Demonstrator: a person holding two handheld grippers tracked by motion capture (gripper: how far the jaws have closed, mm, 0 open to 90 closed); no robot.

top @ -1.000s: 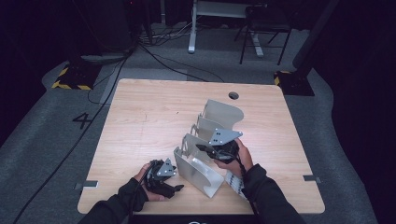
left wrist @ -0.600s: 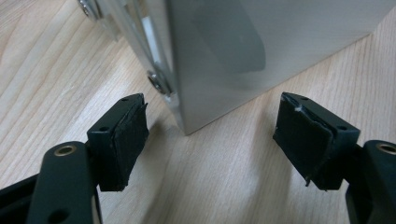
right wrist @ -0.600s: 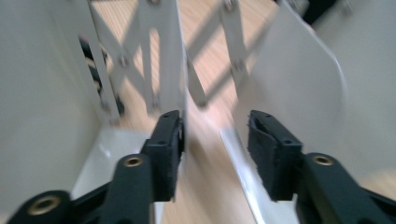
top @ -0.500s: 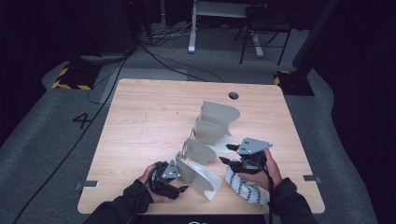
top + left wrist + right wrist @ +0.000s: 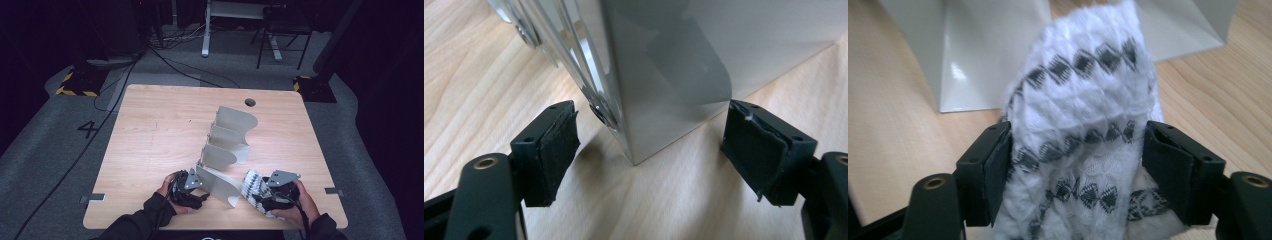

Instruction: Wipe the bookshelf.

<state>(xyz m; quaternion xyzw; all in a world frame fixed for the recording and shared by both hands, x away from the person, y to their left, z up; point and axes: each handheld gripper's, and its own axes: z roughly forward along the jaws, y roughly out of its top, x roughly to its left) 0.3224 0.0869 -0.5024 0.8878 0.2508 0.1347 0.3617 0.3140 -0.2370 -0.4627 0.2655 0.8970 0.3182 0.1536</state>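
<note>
The left gripper [image 5: 651, 150] has its fingers [image 5: 549, 150] wide apart. Between them stands the bottom corner of a grey metal rack [image 5: 674, 90]. The corner sits on the table [image 5: 484, 75], a bit closer to the left finger. It does not touch either finger. A screw shows on the rack's edge just beside the left finger.

From above, the left gripper [image 5: 192, 187] is at the near end of the rack [image 5: 227, 145], held in the left hand [image 5: 172, 192].

The right gripper [image 5: 1075, 165] has its fingers [image 5: 993, 175] pressed on both sides of a cloth [image 5: 1083, 130]. The cloth is white with small black diamonds. It bulges up between the fingers and fills the gap. Past the fingertips, the cloth reaches up in front of the rack's [image 5: 988, 65] grey walls.

From above, the right gripper [image 5: 272, 192] is near the table's [image 5: 160, 125] front edge, held in the right hand [image 5: 297, 202]. The cloth [image 5: 252, 185] lies just beside the near end of the rack, between the two grippers.
</note>
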